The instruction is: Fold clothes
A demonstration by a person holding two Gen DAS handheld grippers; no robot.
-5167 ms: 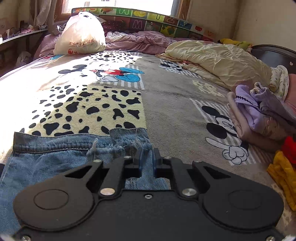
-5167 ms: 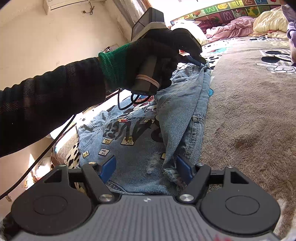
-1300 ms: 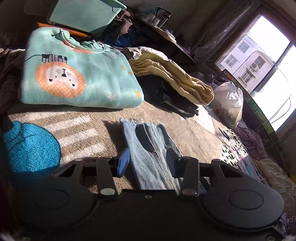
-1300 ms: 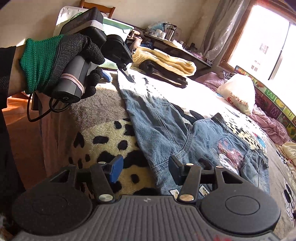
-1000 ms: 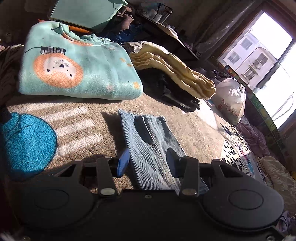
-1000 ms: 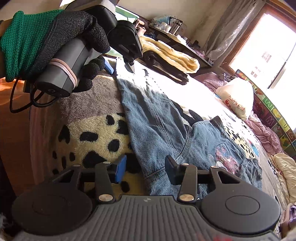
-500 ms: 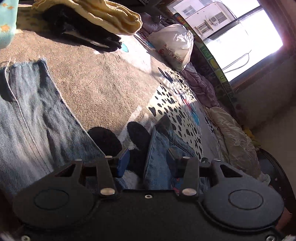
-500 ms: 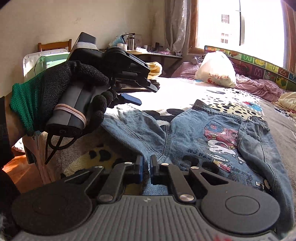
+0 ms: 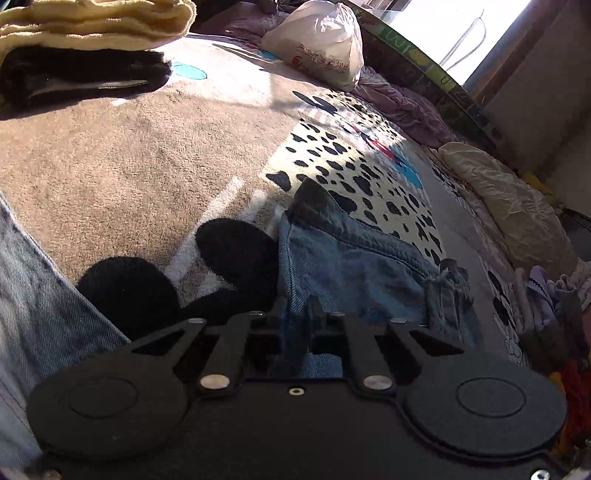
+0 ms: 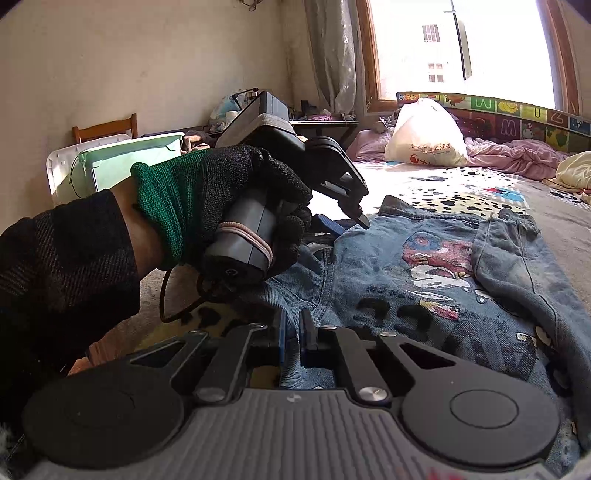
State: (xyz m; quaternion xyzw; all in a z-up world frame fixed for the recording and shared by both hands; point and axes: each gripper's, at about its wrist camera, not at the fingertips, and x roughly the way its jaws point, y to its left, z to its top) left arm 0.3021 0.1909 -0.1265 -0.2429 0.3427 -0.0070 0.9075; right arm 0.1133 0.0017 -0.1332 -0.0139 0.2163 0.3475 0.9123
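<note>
1. Blue denim jacket w/ cartoon print [image 10: 436, 280] lies spread on the bed's plush Mickey-pattern blanket [image 9: 155, 155]. One frayed sleeve [image 10: 517, 254] is folded over the body; the other runs off to the left in the left wrist view.
2. Left tongs [image 9: 295, 310] are narrowed on a denim edge near the collar. Right tongs [image 10: 291, 332] are nearly closed on denim at the jacket's near edge. Both look like thin pinches.
3. Risk: a thin bite on stiff, heavy denim could slip once lifted, so the fold drops crooked.
4. Risk: if either tong has caught one layer only, the layer beneath lags and bunches up.
5. Risk: uneven lift betw. the two sides would skew the crease and could flip the folded sleeve back open.
6. Risk: plush blanket may drag on the denim, esp. if pulled low rather than carried over, leaving wrinkles.
7. White plastic bag [image 10: 424, 136] and folded yellow blanket [image 9: 96, 18] sit well apart, so prob. no snag there.
</note>
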